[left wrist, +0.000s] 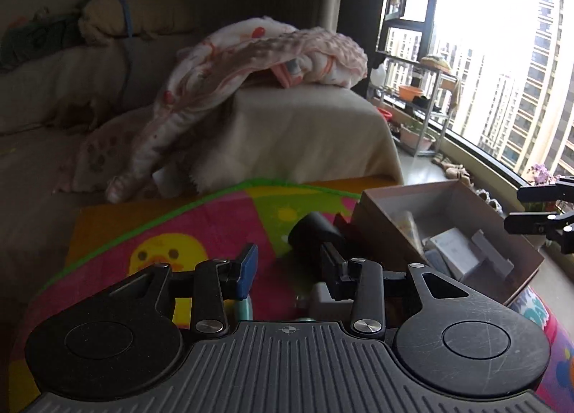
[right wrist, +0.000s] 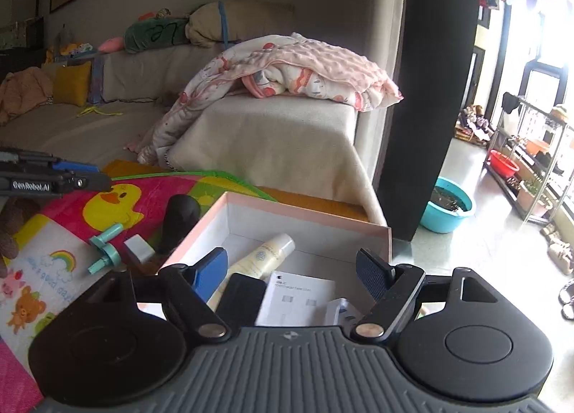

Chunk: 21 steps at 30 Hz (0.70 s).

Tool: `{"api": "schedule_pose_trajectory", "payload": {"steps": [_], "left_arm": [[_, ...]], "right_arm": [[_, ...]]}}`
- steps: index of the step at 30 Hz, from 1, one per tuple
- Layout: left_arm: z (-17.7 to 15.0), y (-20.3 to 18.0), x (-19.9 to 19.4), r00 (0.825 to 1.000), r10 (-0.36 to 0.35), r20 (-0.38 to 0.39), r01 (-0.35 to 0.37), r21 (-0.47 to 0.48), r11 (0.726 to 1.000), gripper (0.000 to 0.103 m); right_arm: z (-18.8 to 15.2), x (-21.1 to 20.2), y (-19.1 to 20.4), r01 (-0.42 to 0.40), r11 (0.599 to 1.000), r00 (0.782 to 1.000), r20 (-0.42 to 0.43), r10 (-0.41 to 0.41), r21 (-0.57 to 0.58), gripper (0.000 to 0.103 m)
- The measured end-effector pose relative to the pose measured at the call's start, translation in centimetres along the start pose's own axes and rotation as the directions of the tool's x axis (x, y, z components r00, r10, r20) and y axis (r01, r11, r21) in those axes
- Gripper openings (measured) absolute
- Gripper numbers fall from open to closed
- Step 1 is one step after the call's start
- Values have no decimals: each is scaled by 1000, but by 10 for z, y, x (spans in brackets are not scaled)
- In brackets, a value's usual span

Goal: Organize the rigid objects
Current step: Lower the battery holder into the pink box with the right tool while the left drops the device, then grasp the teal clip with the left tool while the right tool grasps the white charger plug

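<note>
Left gripper [left wrist: 288, 271] level above the mat [left wrist: 201, 230], jaws spread, empty; right gripper [right wrist: 292, 271] over the box [right wrist: 308, 214], jaws spread.

sofa [right wrist: 272, 133] | pink blanket [right wrist: 315, 65] draped on it | teal basin [right wrist: 448, 206] on floor

Box [right wrist: 308, 214] open from above; black cylinder [right wrist: 181, 214] stands against its left wall

Box [right wrist: 308, 219] on mat [right wrist: 150, 194], before sofa [right wrist: 272, 133]. Bottle [right wrist: 265, 255], booklet [right wrist: 297, 298] in box. Cylinder [right wrist: 181, 219], spool [right wrist: 104, 246], cube [right wrist: 139, 248] left of box.
</note>
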<state>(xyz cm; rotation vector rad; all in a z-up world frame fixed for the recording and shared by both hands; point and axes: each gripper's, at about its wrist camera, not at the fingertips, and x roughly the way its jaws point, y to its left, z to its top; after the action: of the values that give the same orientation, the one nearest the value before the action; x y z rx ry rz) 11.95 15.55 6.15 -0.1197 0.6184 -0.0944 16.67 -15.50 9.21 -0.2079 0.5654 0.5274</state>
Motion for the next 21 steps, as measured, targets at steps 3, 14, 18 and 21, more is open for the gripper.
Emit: {"api": "schedule_pose_trajectory", "payload": {"steps": [3, 14, 18, 21], "left_arm": [[-20, 18, 9, 998, -2, -69, -4, -83, 997, 42], [-39, -2, -2, 1000, -1, -6, 0, -138, 990, 42], [-30, -2, 14, 992, -124, 3, 124, 7, 992, 44], [-23, 15, 35, 982, -177, -60, 177, -5, 984, 41]], "right_arm": [[6, 5, 14, -72, 997, 997, -16, 72, 18, 79], [17, 19, 70, -123, 987, 992, -54, 117, -105, 79], [15, 25, 72, -141, 986, 989, -64, 135, -92, 79], [10, 26, 71, -144, 986, 988, -75, 137, -89, 79]]}}
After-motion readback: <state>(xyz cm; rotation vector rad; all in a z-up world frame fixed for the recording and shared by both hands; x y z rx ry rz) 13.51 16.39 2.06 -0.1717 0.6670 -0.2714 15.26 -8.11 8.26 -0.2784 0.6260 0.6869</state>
